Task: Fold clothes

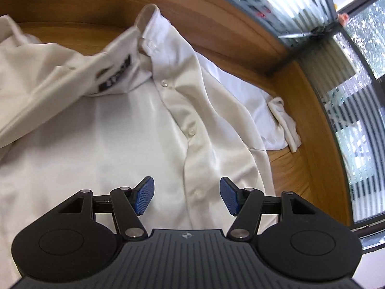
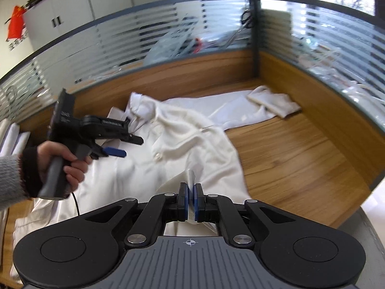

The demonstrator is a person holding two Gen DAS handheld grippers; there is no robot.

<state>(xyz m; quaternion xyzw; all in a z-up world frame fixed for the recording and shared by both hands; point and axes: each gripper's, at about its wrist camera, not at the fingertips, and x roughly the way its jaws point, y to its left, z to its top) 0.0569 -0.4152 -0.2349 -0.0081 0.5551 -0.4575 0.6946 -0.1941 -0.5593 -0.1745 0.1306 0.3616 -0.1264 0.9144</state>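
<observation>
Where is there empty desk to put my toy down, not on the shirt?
Bare wooden desk lies right of the white button-up shirt, bordered by the wood-and-glass partition and the shirt's cuffed sleeve. A thin strip shows behind the collar. The left is crowded: shirt and left gripper.

Your white button-up shirt lies face up and rumpled on the wooden surface, collar toward the far partition, button placket running down its middle, one sleeve stretched toward the surface's far corner.
</observation>
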